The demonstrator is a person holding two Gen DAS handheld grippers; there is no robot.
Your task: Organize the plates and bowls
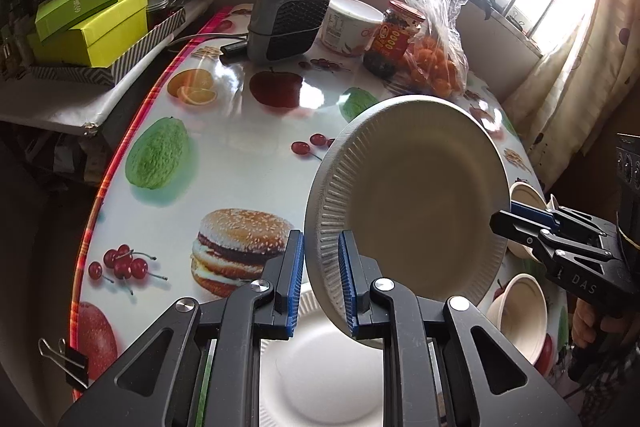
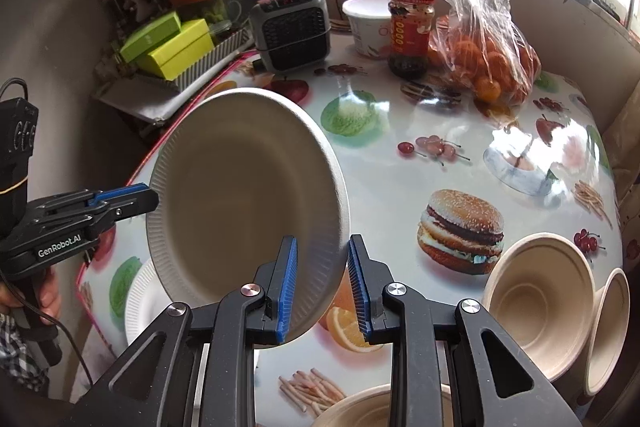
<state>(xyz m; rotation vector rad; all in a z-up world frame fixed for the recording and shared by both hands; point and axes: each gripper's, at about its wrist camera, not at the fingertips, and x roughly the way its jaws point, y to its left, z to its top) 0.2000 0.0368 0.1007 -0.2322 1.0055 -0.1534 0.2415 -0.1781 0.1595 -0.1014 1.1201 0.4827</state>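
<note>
Looking along the left claw, a round white fluted paper plate is seen held tilted in the air, its rim between the blue pads, above a second white paper plate lying on the fruit-printed counter. In the right view, the right claw is parted around the opposite rim; whether it is gripped cannot be told. Three beige pulp bowls are left unstacked.

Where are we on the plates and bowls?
Done: one white plate lies flat on the table. In hand: left tongs grip a second plate, raised and tilted; right tongs straddle its opposite rim, apparently open. Left: set it down, then gather the loose bowls.
</note>
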